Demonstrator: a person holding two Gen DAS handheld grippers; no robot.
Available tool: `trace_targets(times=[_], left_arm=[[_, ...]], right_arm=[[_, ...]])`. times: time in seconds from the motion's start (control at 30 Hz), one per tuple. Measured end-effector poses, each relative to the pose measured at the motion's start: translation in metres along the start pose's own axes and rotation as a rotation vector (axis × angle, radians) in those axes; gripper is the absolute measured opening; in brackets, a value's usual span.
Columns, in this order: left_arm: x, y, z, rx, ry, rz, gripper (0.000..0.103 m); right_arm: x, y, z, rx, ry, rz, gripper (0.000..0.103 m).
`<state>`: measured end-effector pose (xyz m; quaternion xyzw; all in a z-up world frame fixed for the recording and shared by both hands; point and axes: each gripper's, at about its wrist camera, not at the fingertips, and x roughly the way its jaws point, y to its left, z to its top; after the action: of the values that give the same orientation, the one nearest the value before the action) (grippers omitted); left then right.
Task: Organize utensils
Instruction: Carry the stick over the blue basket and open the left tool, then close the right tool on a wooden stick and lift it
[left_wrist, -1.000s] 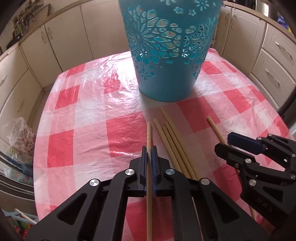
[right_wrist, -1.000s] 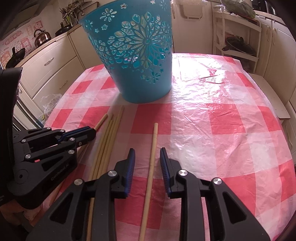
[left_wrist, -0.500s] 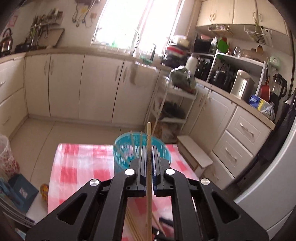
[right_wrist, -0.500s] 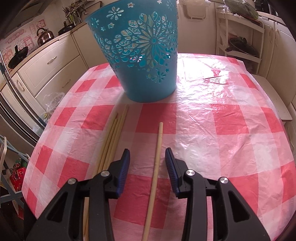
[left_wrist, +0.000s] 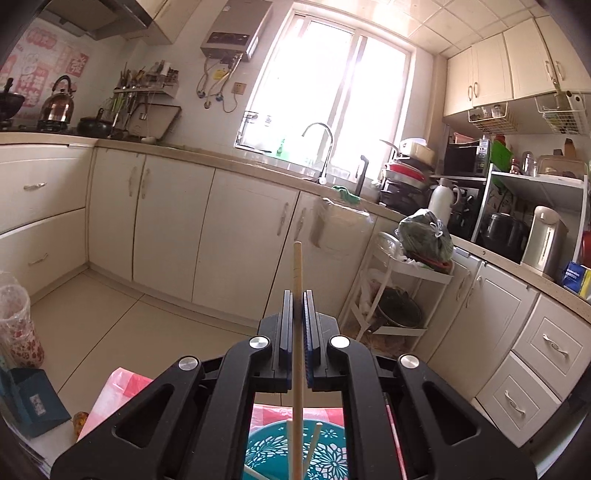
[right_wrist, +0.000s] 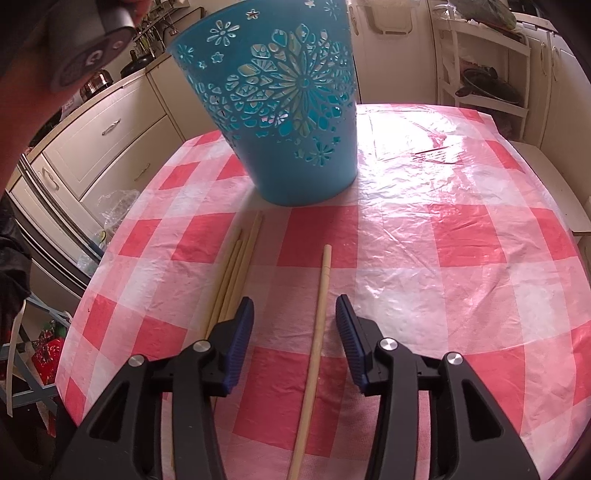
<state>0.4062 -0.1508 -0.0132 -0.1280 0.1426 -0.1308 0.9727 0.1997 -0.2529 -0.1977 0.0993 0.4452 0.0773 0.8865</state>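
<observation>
Progress: a few thin wooden chopsticks (left_wrist: 314, 441) already stand inside the teal perforated plastic basket (right_wrist: 284, 110), seen through the left wrist view from above. Count inside is unclear, at least two.

Our left gripper (left_wrist: 296, 325) is clamped on one more light wooden chopstick (left_wrist: 297, 269), held high above the basket's mouth. Its long axis runs along the fingers, far tip pointing out toward the kitchen cupboards, near end running back below the jaws over the basket.

Our right gripper (right_wrist: 294, 325) stands open, its jaws just having been widening, straddling a single wooden chopstick (right_wrist: 319, 314) that lies flat on the red-and-white checked desk (right_wrist: 461, 258). Pads don't touch it. That stick's long axis runs near to far, far tip aimed at the basket base.

Left of it, a bundle of three or four chopsticks (right_wrist: 236, 266) lies roughly parallel, angled slightly right, far tips near the basket.

Remaining, we judge: drop the held one, then the single, then the bundle.
</observation>
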Motion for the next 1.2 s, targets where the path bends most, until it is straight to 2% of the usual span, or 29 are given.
trace_targets(times=[0.2, 0.5, 0.57, 0.63, 0.7, 0.73, 0.77, 0.83, 0.93, 1.03, 1.1, 1.13, 1.17, 1.2], left_arm=[[0.006, 0.006, -0.015, 0.003, 0.004, 0.010, 0.005], [0.003, 0.008, -0.035, 0.072, 0.124, -0.001, 0.007], [-0.008, 0.013, -0.037, 0.081, 0.133, 0.009, 0.016], [-0.027, 0.024, -0.038, 0.073, 0.116, 0.037, 0.047], [-0.054, 0.040, -0.039, 0.054, 0.073, 0.084, 0.062], [-0.067, 0.049, -0.041, 0.048, 0.056, 0.107, 0.069], [-0.080, 0.060, -0.045, 0.042, 0.045, 0.136, 0.072], [-0.097, 0.080, -0.058, 0.031, 0.058, 0.182, 0.083], [-0.102, 0.114, -0.092, 0.002, 0.179, 0.224, 0.085], [-0.098, 0.145, -0.127, -0.076, 0.312, 0.235, 0.085], [-0.098, 0.157, -0.146, -0.112, 0.361, 0.237, 0.085], [-0.097, 0.161, -0.154, -0.126, 0.378, 0.235, 0.086], [-0.096, 0.165, -0.160, -0.139, 0.394, 0.235, 0.086], [-0.094, 0.168, -0.166, -0.149, 0.408, 0.236, 0.086]], right_arm=[[0.001, 0.001, 0.001, -0.004, 0.002, 0.002, 0.048], [0.002, 0.002, 0.001, -0.010, 0.004, 0.001, 0.050], [0.002, 0.002, 0.001, -0.009, 0.004, 0.003, 0.050], [0.002, 0.001, 0.002, -0.004, 0.009, 0.014, 0.050], [0.002, -0.001, 0.002, -0.011, 0.018, 0.022, 0.050], [0.000, -0.002, 0.002, -0.021, 0.022, 0.020, 0.050], [-0.001, -0.002, 0.001, -0.028, 0.024, 0.015, 0.050], [-0.002, 0.000, 0.000, -0.043, 0.027, 0.004, 0.050], [-0.001, 0.002, 0.000, -0.060, 0.033, -0.016, 0.048], [-0.002, -0.006, 0.003, -0.004, 0.044, 0.018, 0.045], [-0.003, -0.016, 0.005, 0.038, 0.055, 0.021, 0.037], [-0.003, -0.017, 0.005, 0.035, 0.058, 0.000, 0.025], [-0.003, -0.016, 0.004, 0.022, 0.059, -0.018, 0.019], [-0.003, -0.013, 0.004, 0.000, 0.058, -0.039, 0.017]])
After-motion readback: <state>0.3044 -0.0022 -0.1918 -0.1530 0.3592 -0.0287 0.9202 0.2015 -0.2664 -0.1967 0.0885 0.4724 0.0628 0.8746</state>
